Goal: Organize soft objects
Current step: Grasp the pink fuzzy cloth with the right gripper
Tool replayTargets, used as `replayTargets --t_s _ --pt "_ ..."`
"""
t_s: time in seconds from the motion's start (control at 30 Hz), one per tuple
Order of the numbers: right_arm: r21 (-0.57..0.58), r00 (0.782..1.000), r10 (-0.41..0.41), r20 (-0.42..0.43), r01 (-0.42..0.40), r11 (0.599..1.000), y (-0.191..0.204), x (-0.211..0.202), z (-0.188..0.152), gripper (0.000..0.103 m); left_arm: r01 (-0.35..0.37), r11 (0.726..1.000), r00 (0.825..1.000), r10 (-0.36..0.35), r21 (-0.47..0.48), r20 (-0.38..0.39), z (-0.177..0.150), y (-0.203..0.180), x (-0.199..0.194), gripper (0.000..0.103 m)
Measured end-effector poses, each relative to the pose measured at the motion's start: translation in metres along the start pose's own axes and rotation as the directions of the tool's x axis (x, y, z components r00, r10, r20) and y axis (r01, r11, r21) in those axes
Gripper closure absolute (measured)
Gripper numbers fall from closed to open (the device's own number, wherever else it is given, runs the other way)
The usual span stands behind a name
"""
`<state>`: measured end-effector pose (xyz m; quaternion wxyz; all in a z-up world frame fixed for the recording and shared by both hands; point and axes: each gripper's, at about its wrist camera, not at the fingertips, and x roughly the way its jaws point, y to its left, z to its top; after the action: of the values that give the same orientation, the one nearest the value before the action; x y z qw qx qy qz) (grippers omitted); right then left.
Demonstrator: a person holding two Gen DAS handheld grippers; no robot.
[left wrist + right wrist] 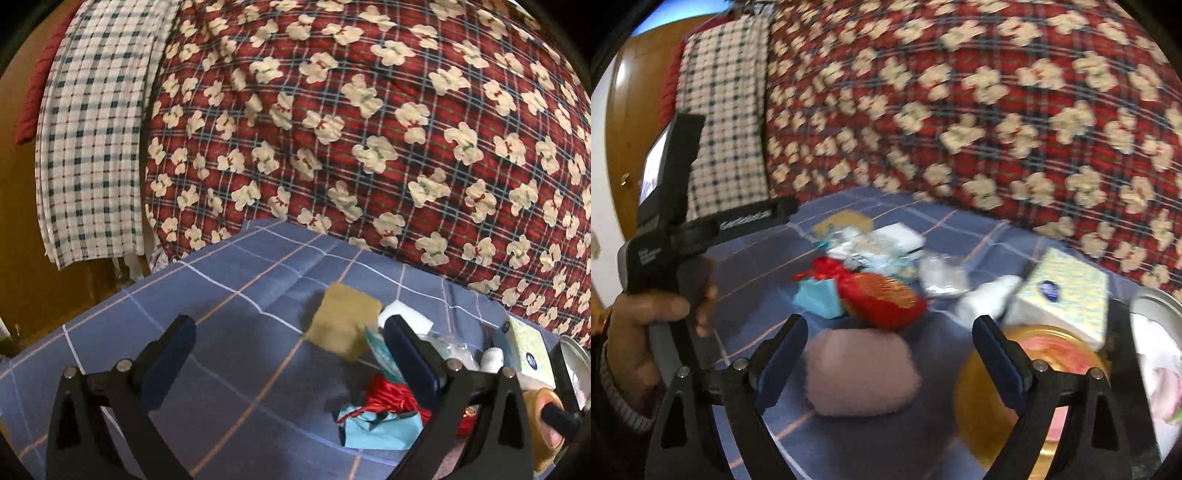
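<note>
Both grippers, left (pixel 290 343) and right (pixel 890 343), gape empty; pink sponge (pixel 862 373), red pouch (pixel 882 299) and cloth (pixel 345 325) lie unsorted, so little looks done.

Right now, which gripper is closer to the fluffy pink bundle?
Right. The right gripper sits open just in front of the pink bundle; the left gripper hovers open over bare sheet, away from it.

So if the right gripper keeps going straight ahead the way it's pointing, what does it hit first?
Probably the fuzzy pink bundle, lying on the blue sheet between the open right gripper fingers; depth is blurry.
</note>
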<state>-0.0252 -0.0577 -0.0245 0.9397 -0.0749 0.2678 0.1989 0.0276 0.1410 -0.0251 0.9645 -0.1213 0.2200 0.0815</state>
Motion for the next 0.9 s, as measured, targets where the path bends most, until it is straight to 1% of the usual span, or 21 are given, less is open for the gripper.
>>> replayTargets --t_s 0.13,0.27,0.3,0.37,0.4,0.43,0.47,0.53,0.57,0.67,0.73,0.83,0.9 --pt "-0.05 0.996 0.027 -0.088 -0.031 0.998 0.014 0.022 0.004 0.011 0.0 1.0 1.0 0.0 -0.012 -0.015 -0.001 0.004 0.003 0.0" --pt "-0.056 0.979 0.03 -0.203 -0.043 0.998 0.016 0.051 0.005 0.011 0.001 1.0 1.0 -0.001 -0.004 -0.017 0.0 0.002 0.003 0.0" --pt "-0.073 0.977 0.011 -0.212 -0.027 0.997 0.018 0.054 0.006 0.011 0.0 1.0 1.0 0.0 -0.005 -0.018 0.0 0.002 0.003 0.0" --pt "-0.097 0.97 0.013 -0.242 -0.037 0.995 0.022 0.061 0.005 0.012 -0.001 1.0 1.0 0.001 -0.01 -0.022 -0.001 0.003 0.003 0.0" --pt "-0.105 0.963 0.019 -0.269 -0.049 0.993 0.025 0.066 0.004 0.015 -0.002 1.0 1.0 0.002 -0.013 -0.025 -0.001 0.003 0.003 0.0" --pt "-0.108 0.953 0.018 -0.303 -0.053 0.993 0.026 0.072 0.002 0.023 -0.002 1.0 1.0 0.001 -0.018 -0.028 0.0 0.004 0.004 0.0" --pt "-0.096 0.952 0.025 -0.305 -0.057 0.994 0.025 0.073 0.002 0.026 -0.003 1.0 1.0 0.002 -0.024 -0.031 0.0 0.005 0.005 0.0" --pt "-0.062 0.95 0.046 -0.31 -0.068 0.996 0.019 0.073 0.001 0.035 -0.004 0.999 0.999 0.002 -0.033 -0.036 0.0 0.007 0.007 0.0" --pt "-0.05 0.95 0.048 -0.309 -0.067 0.997 0.016 0.073 0.0 0.042 -0.005 0.999 0.999 0.004 -0.036 -0.038 0.0 0.008 0.007 0.0" --pt "-0.038 0.955 0.063 -0.291 -0.077 0.996 0.012 0.063 -0.003 0.055 -0.005 0.999 0.999 0.003 -0.045 -0.04 0.0 0.009 0.008 0.0" --pt "-0.023 0.964 0.089 -0.252 -0.098 0.995 0.01 0.051 -0.004 0.059 -0.004 0.999 0.999 0.002 -0.045 -0.041 0.0 0.01 0.008 0.0" --pt "-0.007 0.979 0.145 -0.144 -0.147 0.989 0.006 0.027 -0.002 0.06 0.002 0.999 0.999 -0.004 -0.048 -0.034 0.0 0.009 0.007 0.0" --pt "-0.02 0.99 0.132 -0.056 -0.134 0.991 0.002 0.01 0.0 0.06 0.015 0.999 1.0 -0.016 -0.043 -0.027 0.0 0.009 0.006 0.0"
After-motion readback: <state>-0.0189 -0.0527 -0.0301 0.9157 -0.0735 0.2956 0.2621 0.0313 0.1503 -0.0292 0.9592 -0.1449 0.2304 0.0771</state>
